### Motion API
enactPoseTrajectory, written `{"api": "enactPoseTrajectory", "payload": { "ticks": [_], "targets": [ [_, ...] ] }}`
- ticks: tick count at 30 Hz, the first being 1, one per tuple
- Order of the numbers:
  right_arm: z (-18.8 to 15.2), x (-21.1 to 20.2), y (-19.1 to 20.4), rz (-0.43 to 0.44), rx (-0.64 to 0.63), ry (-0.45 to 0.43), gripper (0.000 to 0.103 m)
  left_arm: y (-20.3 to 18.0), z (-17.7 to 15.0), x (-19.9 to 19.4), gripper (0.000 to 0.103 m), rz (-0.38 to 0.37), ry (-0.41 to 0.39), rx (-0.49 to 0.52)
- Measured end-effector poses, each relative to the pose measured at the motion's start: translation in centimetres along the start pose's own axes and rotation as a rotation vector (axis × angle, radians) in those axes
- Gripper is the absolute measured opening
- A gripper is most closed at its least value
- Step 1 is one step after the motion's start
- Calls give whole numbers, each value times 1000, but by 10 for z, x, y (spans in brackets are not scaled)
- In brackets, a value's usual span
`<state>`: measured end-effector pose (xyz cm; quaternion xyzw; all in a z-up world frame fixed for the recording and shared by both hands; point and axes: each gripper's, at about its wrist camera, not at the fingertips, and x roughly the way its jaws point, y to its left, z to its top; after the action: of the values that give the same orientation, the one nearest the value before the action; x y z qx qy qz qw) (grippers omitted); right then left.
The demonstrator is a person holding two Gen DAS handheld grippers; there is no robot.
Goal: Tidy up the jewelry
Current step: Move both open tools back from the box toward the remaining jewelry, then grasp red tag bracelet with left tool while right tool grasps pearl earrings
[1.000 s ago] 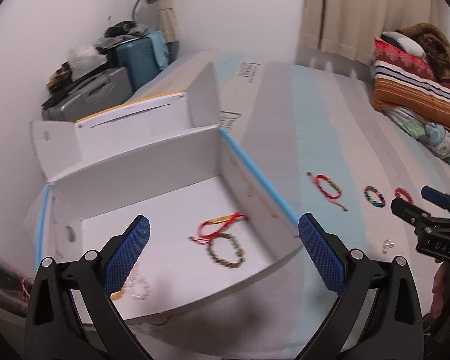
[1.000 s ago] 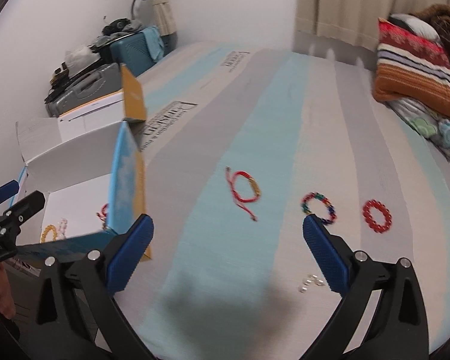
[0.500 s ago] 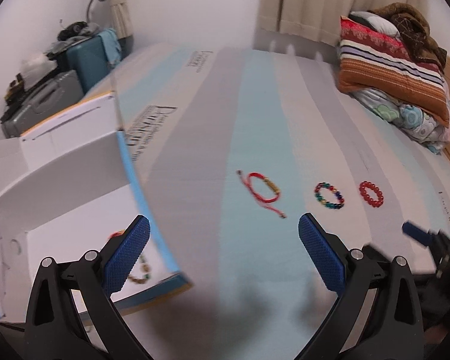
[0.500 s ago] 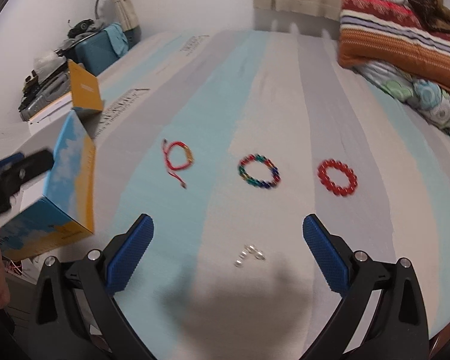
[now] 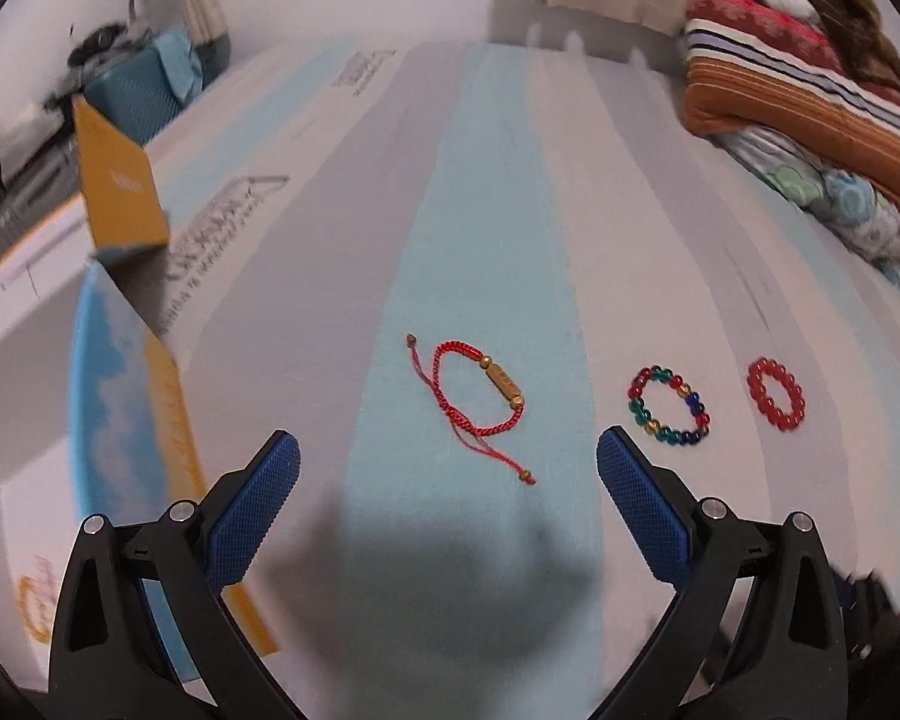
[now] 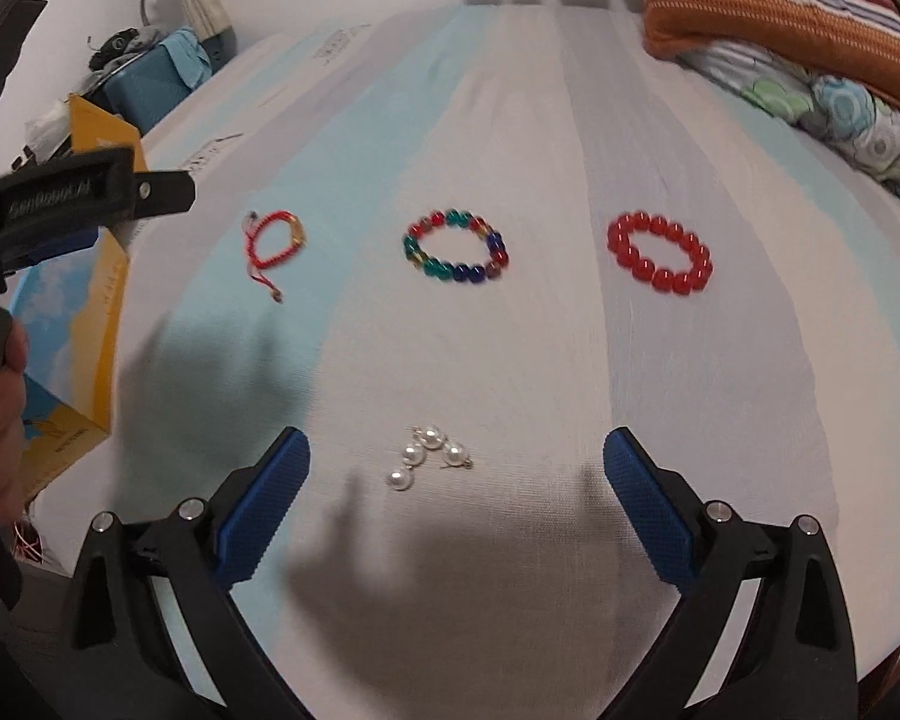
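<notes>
The wide striped grey-and-pale-blue bed sheet carries all the loose jewelry, and its soft cloth is the first hazard: a finger that digs in could drag fabric and scatter pieces. At the left edge sits the open blue-and-yellow cardboard box, where a yellow bead bracelet already lies; a careless swing could knock the box's thin wall.

The left gripper hangs with jaws spread wide and empty, just short of the red braided cord bracelet with a brass tube bead. Its thin tail could slip through the pads or snag.

The right gripper, likewise wide and empty, brackets the small cluster of white pearl earrings. These look the riskiest: round, tiny and separate, so a closing pinch may catch one and roll the others away.

The multicoloured glass-bead bracelet and the red round-bead bracelet lie farther off, well apart.
</notes>
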<state>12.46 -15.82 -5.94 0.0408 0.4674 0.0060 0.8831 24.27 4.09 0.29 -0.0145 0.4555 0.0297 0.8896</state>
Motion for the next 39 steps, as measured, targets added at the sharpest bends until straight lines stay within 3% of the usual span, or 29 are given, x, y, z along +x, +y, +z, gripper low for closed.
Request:
{"api": "enactPoseTrajectory", "payload": {
  "ticks": [8, 15, 19, 28, 31, 33, 36, 39],
  "targets": [
    [-7, 34, -1, -19, -10, 69, 82, -1, 9, 58, 97, 56, 52, 0],
    [-12, 37, 7, -50, -48, 54, 80, -6, 14, 90, 97, 75, 61, 37],
    [-12, 36, 13, -47, -93, 48, 63, -4, 12, 105, 96, 67, 87, 21],
    [-11, 36, 26, -13, -142, 51, 29, -3, 7, 110, 65, 20, 107, 27],
    [-9, 36, 26, -2, -134, 55, 21, -3, 7, 108, 49, 9, 112, 28],
    [-8, 36, 24, 2, -125, 56, 16, -4, 6, 106, 36, 0, 115, 45],
    [-8, 34, 24, 12, -118, 57, 11, -6, 6, 105, 24, -16, 121, 53],
    [-10, 33, 24, 16, -114, 55, 11, -7, 6, 104, 19, -21, 122, 55]
  ]
}}
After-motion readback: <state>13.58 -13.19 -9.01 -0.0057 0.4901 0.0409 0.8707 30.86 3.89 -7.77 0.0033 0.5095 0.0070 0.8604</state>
